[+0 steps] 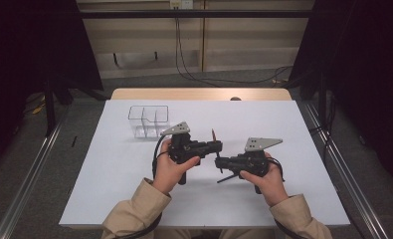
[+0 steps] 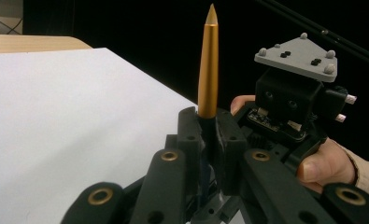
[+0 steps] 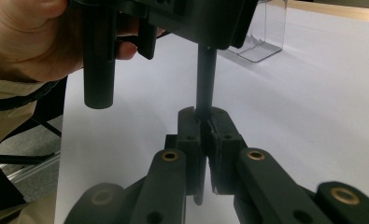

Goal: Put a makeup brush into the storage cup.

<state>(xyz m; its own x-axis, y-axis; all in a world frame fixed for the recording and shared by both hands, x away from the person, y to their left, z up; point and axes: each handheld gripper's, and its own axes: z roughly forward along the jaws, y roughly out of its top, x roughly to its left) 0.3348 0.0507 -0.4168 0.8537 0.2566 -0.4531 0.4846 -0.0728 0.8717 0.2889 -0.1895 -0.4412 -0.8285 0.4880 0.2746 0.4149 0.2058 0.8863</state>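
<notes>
Beige sleeves enter from the bottom of the high view, each hand wrapped around a gripper above the white surface. By the left hand the left gripper is held pointing toward the right gripper, and the two meet near the middle of the surface. A gold pen is pinched upright between the left gripper's jaws, its pointed tip upward. The pen's dark lower end is clamped between the right gripper's jaws, which are pressed onto it from below. The right hand is wrapped around its gripper's body. A clear compartmented box is seen behind the left gripper, well apart; nothing can be made out inside it.
</notes>
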